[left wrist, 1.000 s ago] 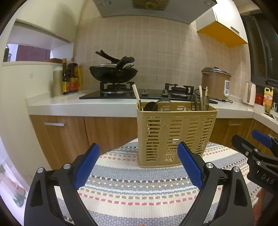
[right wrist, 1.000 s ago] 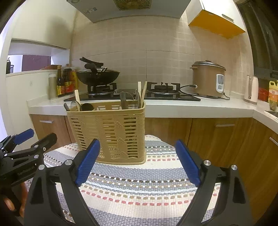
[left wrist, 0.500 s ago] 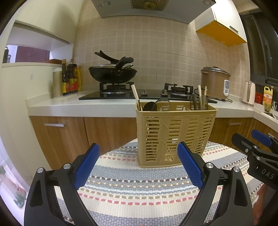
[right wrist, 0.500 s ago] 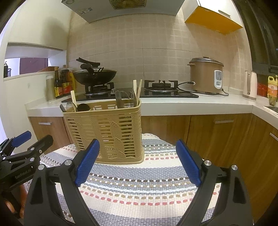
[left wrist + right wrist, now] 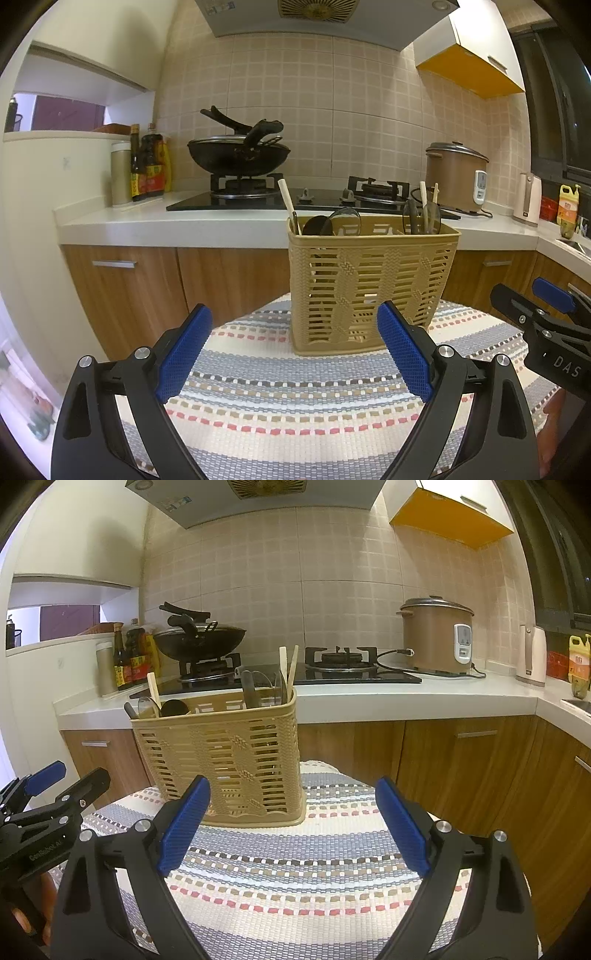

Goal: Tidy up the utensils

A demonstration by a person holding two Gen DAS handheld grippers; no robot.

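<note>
A tan slatted basket point(image 5: 369, 284) stands on a striped woven mat point(image 5: 295, 398); it also shows in the right wrist view point(image 5: 225, 760). Spoons, ladles and wooden chopsticks point(image 5: 286, 201) stick up out of it, in two groups at its left and right ends. My left gripper point(image 5: 293, 349) is open and empty, a short way in front of the basket. My right gripper point(image 5: 291, 825) is open and empty, in front of the basket's right end. Each gripper shows at the edge of the other's view.
Behind the mat runs a white counter point(image 5: 177, 225) with a gas hob, a black wok point(image 5: 238, 155), sauce bottles point(image 5: 147, 166) and a brown rice cooker point(image 5: 436, 635). Wooden cabinet doors point(image 5: 461, 771) are below it. A kettle point(image 5: 532, 655) stands at the far right.
Both grippers have risen and drifted slightly; the basket sits a little lower and further left in the right wrist view. Both stay open and empty.
</note>
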